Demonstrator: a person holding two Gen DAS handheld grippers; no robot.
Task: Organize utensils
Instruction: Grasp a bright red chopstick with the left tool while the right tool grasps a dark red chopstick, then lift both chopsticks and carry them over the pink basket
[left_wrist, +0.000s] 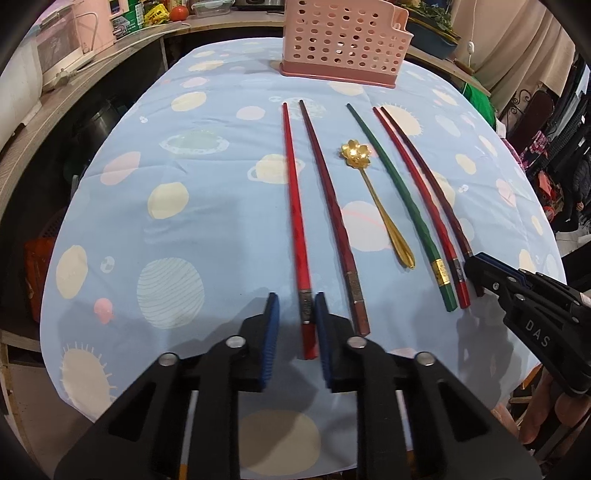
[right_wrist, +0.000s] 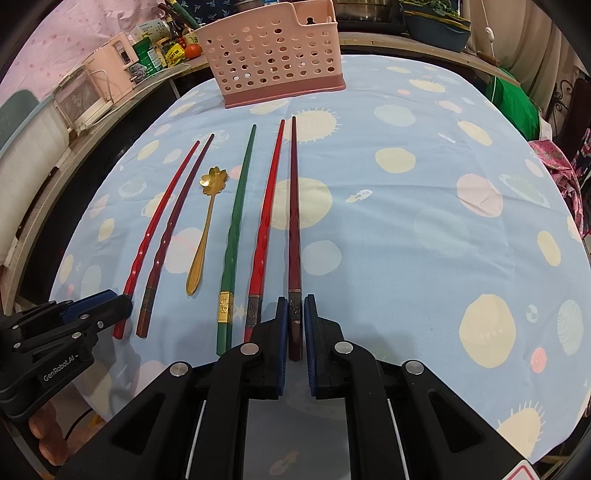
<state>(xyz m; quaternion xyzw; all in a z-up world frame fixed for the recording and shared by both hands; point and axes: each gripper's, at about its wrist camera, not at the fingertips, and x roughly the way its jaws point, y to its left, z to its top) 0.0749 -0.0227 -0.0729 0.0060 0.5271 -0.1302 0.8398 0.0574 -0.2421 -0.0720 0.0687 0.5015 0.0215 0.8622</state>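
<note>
5 chopsticks and a gold spoon (left_wrist: 373, 188) are lying mid-frame below the pink basket (left_wrist: 343, 40). Left gripper (left_wrist: 295, 325) is standing loose around the red chopstick (left_wrist: 295, 206); right gripper (right_wrist: 295, 325) is squeezing the dark chopstick (right_wrist: 294, 221).

Blue planet-print tablecloth (left_wrist: 207, 206) bearing five chopsticks (left_wrist: 295, 206), gold spoon (left_wrist: 373, 192), pink basket (left_wrist: 343, 44).

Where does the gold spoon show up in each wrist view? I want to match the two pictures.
Left wrist: gold spoon lies right of centre, third in the row from the left, flower bowl pointing away, between a dark red chopstick and the green chopstick.
Right wrist: gold spoon lies left of centre, again third from the left, just left of the green chopstick.
Shared landmark: the pink basket stands at the table's far end in both.
</note>
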